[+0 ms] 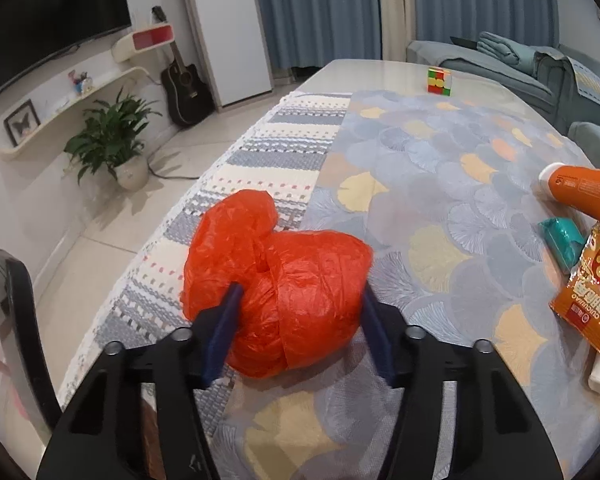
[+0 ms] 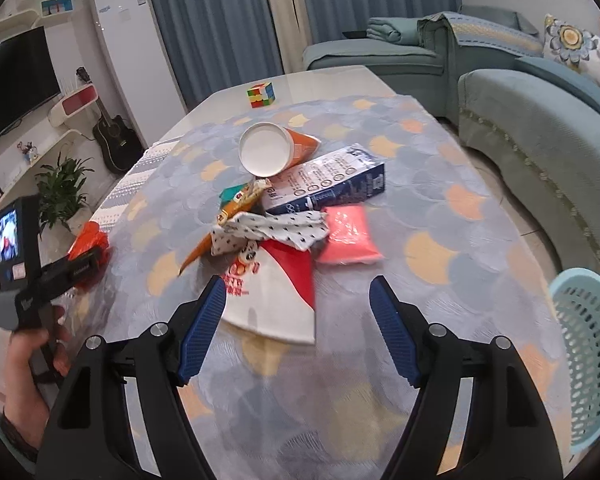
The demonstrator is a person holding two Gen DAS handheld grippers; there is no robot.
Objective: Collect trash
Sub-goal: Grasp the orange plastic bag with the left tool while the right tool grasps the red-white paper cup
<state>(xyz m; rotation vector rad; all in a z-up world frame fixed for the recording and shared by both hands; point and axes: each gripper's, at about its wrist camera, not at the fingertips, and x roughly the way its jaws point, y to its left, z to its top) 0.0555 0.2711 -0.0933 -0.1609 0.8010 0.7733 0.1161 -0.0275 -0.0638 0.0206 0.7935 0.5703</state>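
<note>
The left gripper (image 1: 300, 312) is clenched on the red plastic bag (image 1: 276, 296); the right gripper (image 2: 298, 328) hangs released above the trash pile (image 2: 284, 220). Next, probably, lift the bag.

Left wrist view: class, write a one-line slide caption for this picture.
Left claw straddles a crumpled red plastic bag on the patterned tablecloth, its left pad touching the plastic; a Rubik's cube sits far behind.

We are in a home living room: a teal sofa (image 2: 540, 128) at two o'clock, a wall television (image 2: 12, 84) at ten o'clock, a guitar (image 1: 184, 84), a potted plant (image 1: 112, 140) and blue curtains (image 1: 320, 12).
</note>
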